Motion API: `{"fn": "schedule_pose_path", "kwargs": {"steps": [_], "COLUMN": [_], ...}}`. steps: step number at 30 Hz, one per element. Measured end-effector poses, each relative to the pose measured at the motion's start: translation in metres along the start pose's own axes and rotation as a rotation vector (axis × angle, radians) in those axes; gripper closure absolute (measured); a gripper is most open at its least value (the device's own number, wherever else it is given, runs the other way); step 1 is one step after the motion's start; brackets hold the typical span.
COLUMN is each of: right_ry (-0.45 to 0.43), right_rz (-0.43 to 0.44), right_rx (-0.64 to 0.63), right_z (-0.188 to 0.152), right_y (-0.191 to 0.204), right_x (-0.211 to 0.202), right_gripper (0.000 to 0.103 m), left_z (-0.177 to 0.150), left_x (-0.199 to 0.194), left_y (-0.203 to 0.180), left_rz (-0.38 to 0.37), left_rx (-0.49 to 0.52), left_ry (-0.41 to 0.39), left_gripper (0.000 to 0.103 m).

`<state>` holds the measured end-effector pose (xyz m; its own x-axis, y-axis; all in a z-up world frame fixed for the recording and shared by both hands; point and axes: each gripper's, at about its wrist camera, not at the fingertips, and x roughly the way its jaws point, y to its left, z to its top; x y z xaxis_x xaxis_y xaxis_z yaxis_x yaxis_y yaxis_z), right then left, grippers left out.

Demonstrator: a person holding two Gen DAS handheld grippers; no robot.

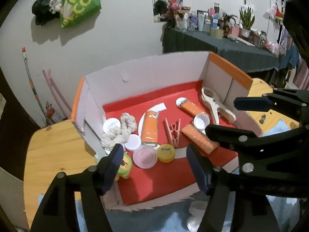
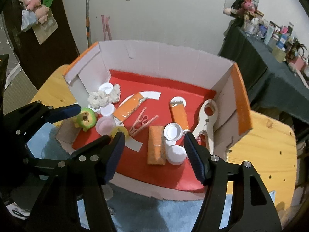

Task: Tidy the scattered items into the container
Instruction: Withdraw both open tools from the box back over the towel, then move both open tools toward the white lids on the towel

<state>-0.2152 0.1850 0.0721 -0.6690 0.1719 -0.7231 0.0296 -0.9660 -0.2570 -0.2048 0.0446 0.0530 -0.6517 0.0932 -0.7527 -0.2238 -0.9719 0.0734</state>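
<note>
A cardboard box (image 1: 146, 71) with a red floor (image 2: 162, 89) sits on the wooden table. Inside lie three orange packets (image 1: 149, 128), a pink clothes peg (image 1: 173, 133), white lids (image 1: 201, 120), a pink cup (image 1: 144, 157), a yellow lid (image 1: 166, 152), a white rag (image 1: 119, 131), a cream bottle opener (image 1: 214, 106) and a green toy (image 2: 87, 118). My left gripper (image 1: 154, 166) is open and empty above the box's near edge. My right gripper (image 2: 152, 154) is open and empty above the box's near side. Each gripper shows in the other's view.
A blue cloth (image 2: 154, 212) lies in front of the box, with white round items (image 1: 195, 216) on it. A small metal piece (image 1: 262, 118) lies on the table right of the box. A dark-clothed table (image 1: 222, 42) with bottles stands behind.
</note>
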Motion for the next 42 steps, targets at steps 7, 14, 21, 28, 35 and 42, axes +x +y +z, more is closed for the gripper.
{"fn": "schedule_pose_path", "kwargs": {"steps": [7, 14, 21, 28, 35, 42], "right_ry": [-0.045, -0.06, -0.073, -0.073, -0.053, -0.036], "right_rz": [-0.003, -0.005, -0.002, 0.009, 0.022, 0.021], "right_rx": [0.0, 0.0, -0.008, -0.03, -0.044, -0.036], "right_z": [-0.009, -0.02, -0.04, -0.065, -0.088, -0.101], "right_y": [0.005, 0.012, 0.022, 0.036, 0.045, 0.045], "right_x": [-0.025, -0.037, -0.045, -0.044, -0.04, -0.037], "right_gripper": [0.035, 0.033, 0.031, 0.03, 0.03, 0.03], "left_z": [-0.006, -0.018, -0.041, -0.068, -0.087, -0.097], "left_x": [-0.022, -0.038, -0.048, -0.05, -0.045, -0.033], "left_y": [-0.005, -0.008, -0.002, 0.001, -0.004, -0.016], "left_rz": [0.012, 0.015, 0.021, 0.021, 0.013, -0.017], "left_rx": [0.01, 0.005, -0.034, -0.067, -0.069, -0.045], "left_ry": [-0.029, -0.041, -0.039, -0.021, 0.01, 0.044], "left_gripper": [0.027, 0.026, 0.025, 0.024, 0.024, 0.024]}}
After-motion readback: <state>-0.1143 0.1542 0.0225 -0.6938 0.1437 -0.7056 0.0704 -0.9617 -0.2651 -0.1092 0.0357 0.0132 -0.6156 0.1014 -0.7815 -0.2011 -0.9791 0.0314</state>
